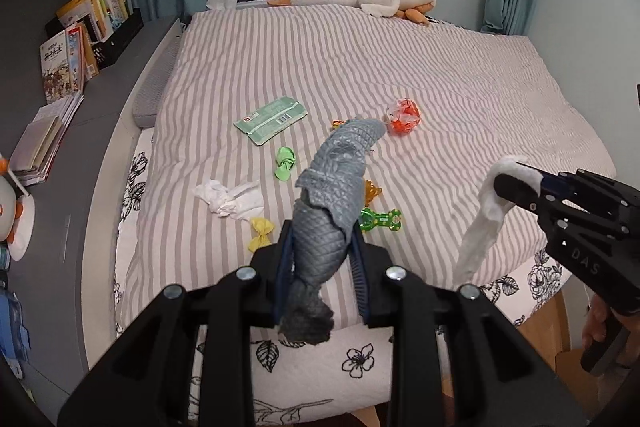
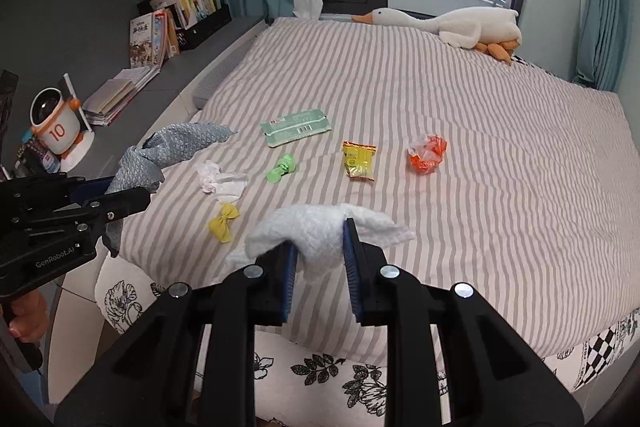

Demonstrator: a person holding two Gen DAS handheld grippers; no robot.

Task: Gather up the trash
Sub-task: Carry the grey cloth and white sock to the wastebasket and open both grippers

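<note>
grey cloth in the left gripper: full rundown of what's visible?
The grey cloth is a textured, crinkled fabric, bunched into a long roll. The left gripper is shut on its middle, both blue-padded fingers pressing its sides. One end sticks up and forward above the striped bed; the frayed other end hangs behind the fingers. It appears lifted clear of the bedding.

Not much readable here. The black plastic body of the left gripper (image 2: pixel 132 201) says "GenRobot.AI" in pale letters along its side, off to the left of the right fingers. The black right gripper (image 1: pixel 516 187) shows "DAS" on its body, right of the left fingers. The white and orange robot-shaped toy (image 2: pixel 56 131) has a "10" on its front. The upright picture book (image 2: pixel 146 41) has cover lettering, too blurry to read.
</note>
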